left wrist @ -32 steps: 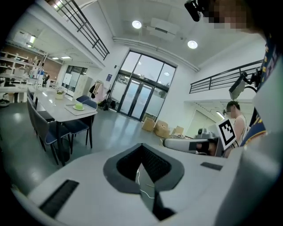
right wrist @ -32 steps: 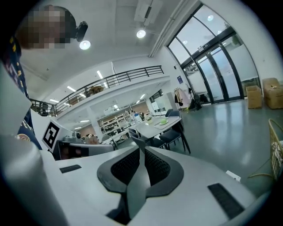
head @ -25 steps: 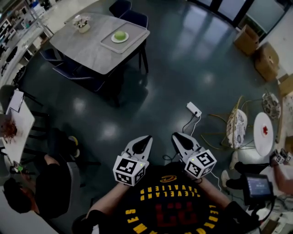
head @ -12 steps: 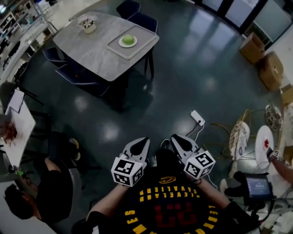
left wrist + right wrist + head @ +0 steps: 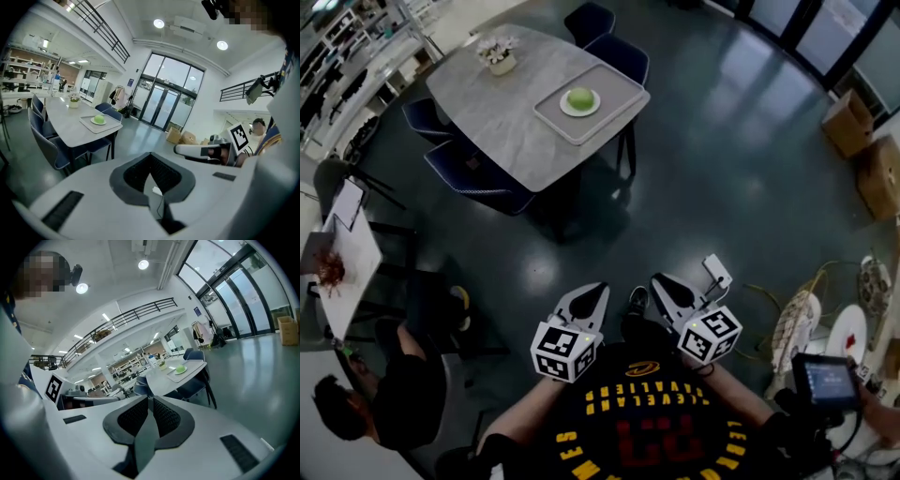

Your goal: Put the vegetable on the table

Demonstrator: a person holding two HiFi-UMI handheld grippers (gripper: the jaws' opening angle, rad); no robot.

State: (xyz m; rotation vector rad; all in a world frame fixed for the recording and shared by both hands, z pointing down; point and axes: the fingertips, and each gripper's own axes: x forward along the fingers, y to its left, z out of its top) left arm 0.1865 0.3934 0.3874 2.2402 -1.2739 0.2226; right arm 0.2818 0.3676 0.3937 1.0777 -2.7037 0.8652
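Note:
A round green vegetable (image 5: 580, 97) lies on a white plate on a grey tray (image 5: 619, 87), at the right end of the grey table (image 5: 502, 108) far ahead of me. The vegetable (image 5: 99, 119) shows small in the left gripper view, and the vegetable (image 5: 180, 368) again in the right gripper view. My left gripper (image 5: 598, 287) and right gripper (image 5: 660, 279) hang side by side close to my chest, over the dark floor, far short of the table. The left gripper (image 5: 150, 155) and right gripper (image 5: 149, 398) both have their jaws together with nothing between them.
Blue chairs (image 5: 473, 173) stand around the table, and a flower pot (image 5: 499, 52) sits at its far end. A white power strip (image 5: 717, 272) with a cable lies on the floor by my right gripper. A seated person (image 5: 394, 394) is at lower left. Cardboard boxes (image 5: 853, 127) stand at right.
The table with the tray has slid right and down in the head view and looks a little nearer. Both grippers keep the same pose and the same jaws.

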